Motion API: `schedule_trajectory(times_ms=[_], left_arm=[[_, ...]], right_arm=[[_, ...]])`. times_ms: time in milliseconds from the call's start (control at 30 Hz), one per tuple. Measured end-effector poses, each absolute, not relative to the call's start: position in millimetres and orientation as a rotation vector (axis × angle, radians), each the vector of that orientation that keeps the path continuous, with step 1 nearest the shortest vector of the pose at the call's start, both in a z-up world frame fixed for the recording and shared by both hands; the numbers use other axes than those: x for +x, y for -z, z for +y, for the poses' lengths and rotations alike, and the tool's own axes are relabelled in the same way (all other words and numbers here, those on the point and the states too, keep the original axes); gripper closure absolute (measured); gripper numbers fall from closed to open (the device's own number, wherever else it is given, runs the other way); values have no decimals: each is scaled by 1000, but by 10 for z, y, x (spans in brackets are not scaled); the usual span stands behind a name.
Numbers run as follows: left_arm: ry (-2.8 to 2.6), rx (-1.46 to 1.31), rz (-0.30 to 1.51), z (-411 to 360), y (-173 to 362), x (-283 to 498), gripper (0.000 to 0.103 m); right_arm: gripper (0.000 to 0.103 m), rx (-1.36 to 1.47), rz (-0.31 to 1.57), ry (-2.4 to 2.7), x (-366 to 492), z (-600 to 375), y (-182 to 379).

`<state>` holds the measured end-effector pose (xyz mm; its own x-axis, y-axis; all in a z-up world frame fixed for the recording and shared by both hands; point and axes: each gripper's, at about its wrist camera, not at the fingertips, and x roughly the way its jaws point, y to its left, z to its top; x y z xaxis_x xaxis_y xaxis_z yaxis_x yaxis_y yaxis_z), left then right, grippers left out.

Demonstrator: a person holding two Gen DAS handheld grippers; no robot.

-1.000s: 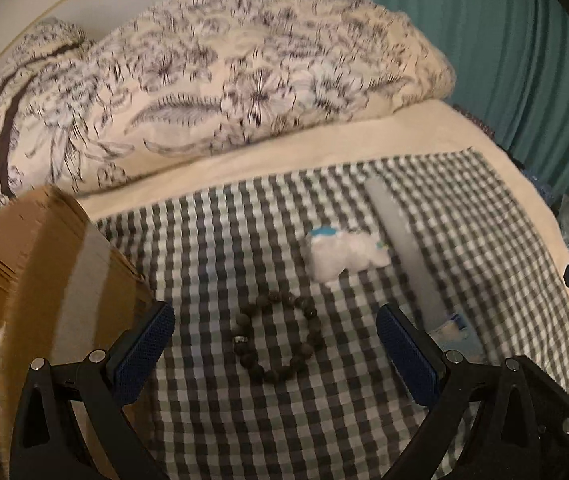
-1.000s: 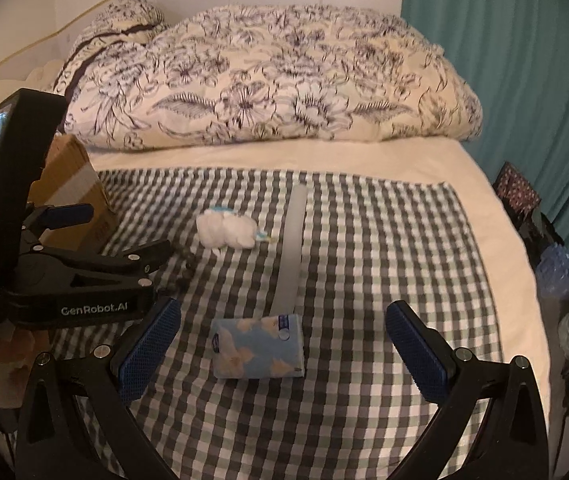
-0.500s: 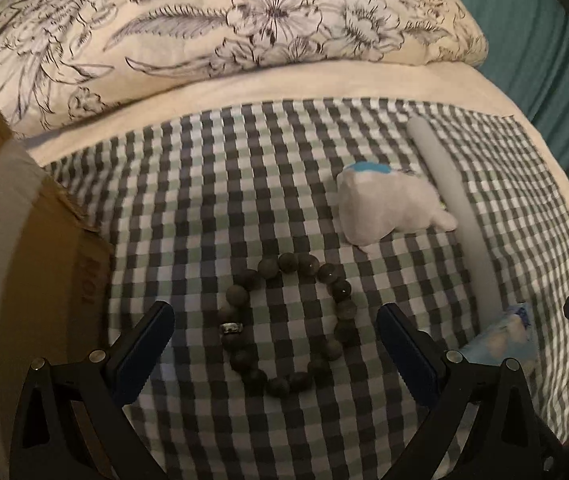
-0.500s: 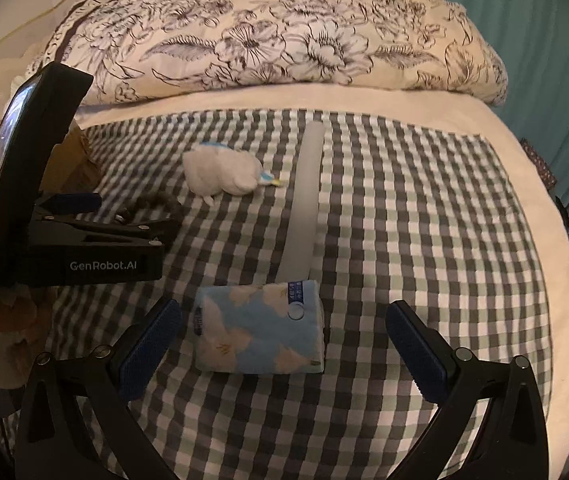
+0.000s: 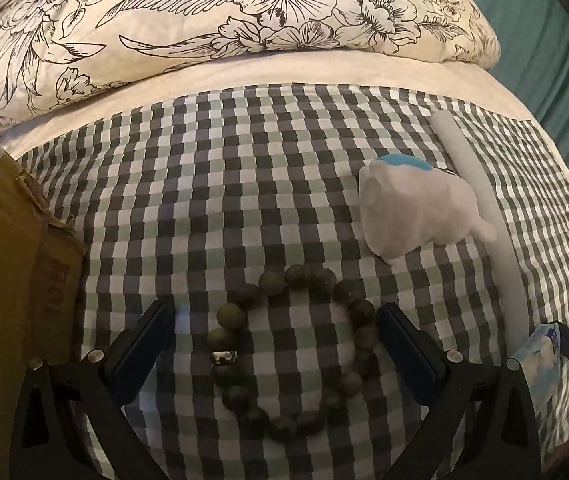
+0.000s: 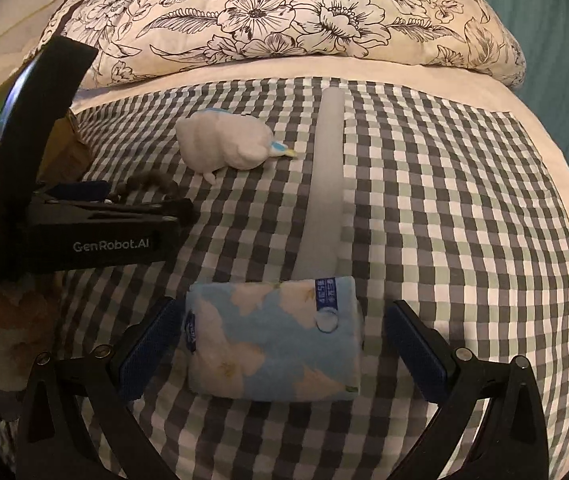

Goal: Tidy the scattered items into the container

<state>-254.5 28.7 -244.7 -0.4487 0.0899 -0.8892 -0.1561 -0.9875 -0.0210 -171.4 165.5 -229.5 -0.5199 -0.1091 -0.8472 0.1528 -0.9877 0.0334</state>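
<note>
A dark bead bracelet [image 5: 298, 277] lies flat on the checked cloth [image 5: 244, 160]. My left gripper [image 5: 275, 314] is open and low over it, with a finger on either side of the ring. A blue floral tissue pack [image 6: 272, 336] lies between the open fingers of my right gripper [image 6: 282, 308], and neither pad touches it. A white plush toy [image 5: 416, 216] and a long pale tube [image 5: 480, 192] lie further back. The cardboard box [image 5: 4, 280] stands at the left. In the right wrist view, the left gripper [image 6: 144, 200] partly hides the bracelet [image 6: 152, 180].
A floral duvet [image 5: 244, 12] is heaped along the back of the bed. A teal curtain [image 5: 556, 40] hangs on the right, past the mattress edge. A hand [image 6: 4, 340] holds the left gripper at the lower left of the right wrist view.
Both grippers have moved forward and down towards the cloth. The bracelet now sits between the left fingers and the tissue pack between the right fingers. Both stay open.
</note>
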Motion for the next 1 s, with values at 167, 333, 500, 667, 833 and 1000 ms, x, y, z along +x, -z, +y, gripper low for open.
schedule_trajectory(times_ms=[167,333,500,667,833,1000], left_arm=[[-2547,-1554,94,286,2431,-2580,14],[-2522,-1530,113,345,2318,-2517,72],[-2515,-1524,172,420,2252,-2422,80],[-2531,-1501,197,467,2157,-2240,80],[-2561,-1441,209,447,1981,-2127,80],[-2593,-1392,238,409,1823,-1991,92]], right_arm=[[25,1462,66,2611,-1706,1643,2300],[31,1460,59,2606,-1658,1655,2256],[32,1437,39,2630,-1544,1697,2161],[32,1389,22,2669,-1456,1763,1973],[32,1340,26,2713,-1393,1801,1776],[32,1293,31,2765,-1320,1821,1586]])
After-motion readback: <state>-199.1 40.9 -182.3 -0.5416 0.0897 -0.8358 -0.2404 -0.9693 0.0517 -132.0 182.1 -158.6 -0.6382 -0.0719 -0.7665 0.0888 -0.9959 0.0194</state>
